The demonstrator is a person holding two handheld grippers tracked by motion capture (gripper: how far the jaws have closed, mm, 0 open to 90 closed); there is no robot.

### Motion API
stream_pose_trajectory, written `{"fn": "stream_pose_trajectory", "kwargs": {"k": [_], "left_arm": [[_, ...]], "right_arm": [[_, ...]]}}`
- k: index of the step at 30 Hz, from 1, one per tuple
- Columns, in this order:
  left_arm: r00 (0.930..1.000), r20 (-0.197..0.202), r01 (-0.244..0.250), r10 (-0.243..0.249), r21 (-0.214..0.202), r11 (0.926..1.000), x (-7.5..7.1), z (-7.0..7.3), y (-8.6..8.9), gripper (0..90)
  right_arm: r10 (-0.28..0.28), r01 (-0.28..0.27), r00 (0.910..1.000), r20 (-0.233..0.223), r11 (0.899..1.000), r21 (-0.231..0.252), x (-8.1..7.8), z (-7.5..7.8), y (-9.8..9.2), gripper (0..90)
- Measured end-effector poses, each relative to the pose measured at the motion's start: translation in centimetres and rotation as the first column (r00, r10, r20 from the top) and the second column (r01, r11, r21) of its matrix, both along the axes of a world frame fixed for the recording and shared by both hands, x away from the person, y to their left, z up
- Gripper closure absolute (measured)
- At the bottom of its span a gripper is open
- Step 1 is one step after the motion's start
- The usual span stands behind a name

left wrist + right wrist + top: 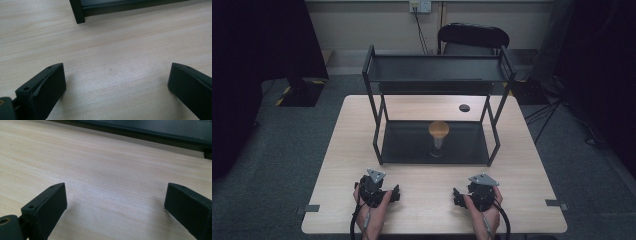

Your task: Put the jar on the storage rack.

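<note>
Both pairs of black jaws stand wide apart over bare wood, holding nothing.

We rest our left gripper point(373, 187) and right gripper point(480, 190) on the near part of the pale wooden table point(337, 150), well apart from each other. Just beyond them stands the black two-tier metal rack point(437, 70); its corner post point(77, 11) shows in the left gripper view. On its lower shelf an object with a round wooden top and a clear stem point(438, 136) stands upright.
</note>
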State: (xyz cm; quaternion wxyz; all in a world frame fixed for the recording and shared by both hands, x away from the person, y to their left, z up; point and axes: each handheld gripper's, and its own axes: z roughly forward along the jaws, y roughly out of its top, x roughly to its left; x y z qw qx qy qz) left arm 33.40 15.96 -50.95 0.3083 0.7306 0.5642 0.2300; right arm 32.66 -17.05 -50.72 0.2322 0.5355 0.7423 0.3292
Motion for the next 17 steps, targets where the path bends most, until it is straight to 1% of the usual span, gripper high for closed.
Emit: {"fn": "stream_pose_trajectory", "kwargs": {"k": [2, 3, 4, 8, 17], "left_arm": [[1.0000, 0.000, 0.000, 0.000, 0.000, 1.0000, 0.00, 0.00, 0.00, 1.3], [1.0000, 0.000, 0.000, 0.000, 0.000, 1.0000, 0.00, 0.00, 0.00, 1.2], [1.0000, 0.000, 0.000, 0.000, 0.000, 1.0000, 0.00, 0.00, 0.00, 1.3], [1.0000, 0.000, 0.000, 0.000, 0.000, 1.0000, 0.00, 0.00, 0.00, 1.2], [1.0000, 0.000, 0.000, 0.000, 0.000, 1.0000, 0.00, 0.00, 0.00, 1.3]], "right_arm": [[-0.010, 0.009, 0.9999, -0.012, 1.000, -0.006, 0.10, -0.06, 0.01, 3.9], [-0.010, 0.010, 0.9996, -0.025, 1.000, -0.014, 0.20, -0.11, 0.05, 3.4], [-0.009, 0.009, 0.9996, -0.027, 1.000, -0.023, 0.24, -0.13, 0.17, 2.7], [-0.012, 0.012, 0.9995, -0.027, 0.999, -0.030, 0.25, -0.15, 0.25, 2.1], [-0.011, 0.011, 0.9995, -0.028, 1.000, -0.029, 0.28, -0.16, 0.23, 1.8]]}}
